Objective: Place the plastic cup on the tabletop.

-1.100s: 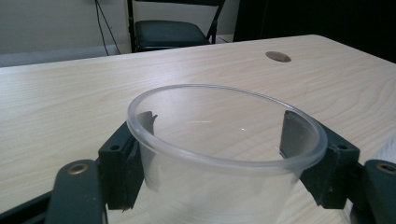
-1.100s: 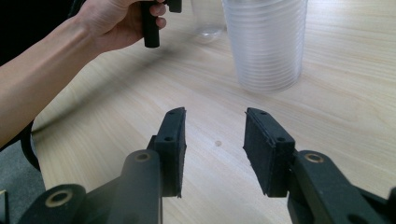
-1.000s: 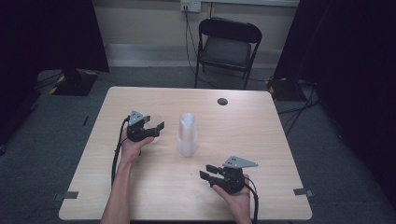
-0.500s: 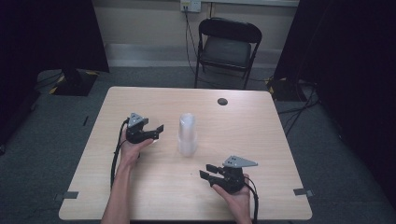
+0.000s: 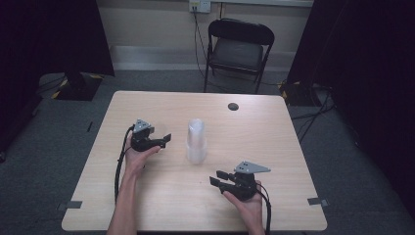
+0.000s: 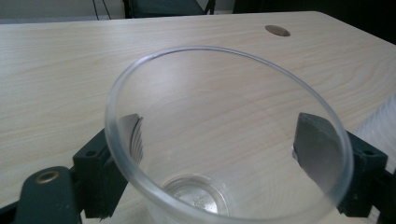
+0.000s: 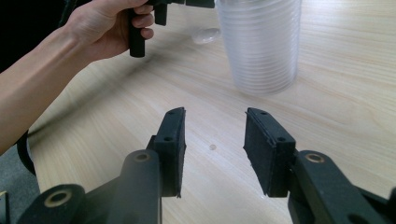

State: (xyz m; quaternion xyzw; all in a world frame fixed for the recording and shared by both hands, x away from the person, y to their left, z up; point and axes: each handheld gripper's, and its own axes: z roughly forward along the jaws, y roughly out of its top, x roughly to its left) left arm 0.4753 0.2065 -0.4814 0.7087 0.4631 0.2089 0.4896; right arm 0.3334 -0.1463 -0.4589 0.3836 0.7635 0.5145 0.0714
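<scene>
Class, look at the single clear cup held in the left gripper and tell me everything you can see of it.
The cup is clear, thin plastic by its look, with a rolled round rim and a small flat base bearing faint moulded marks. It is empty. Its mouth tilts toward the left gripper's camera, and the wood table shows through its wall. The two black jaws press its sides, one each side. It is apart from the stack of cups at the table's middle.

The cup (image 6: 224,140) between the left claw's (image 5: 164,140) jaws is cut off by the bottom edge of the left gripper view and too faint to tell apart in the high view, while the stack's (image 7: 259,44) top runs off the right gripper view.
</scene>
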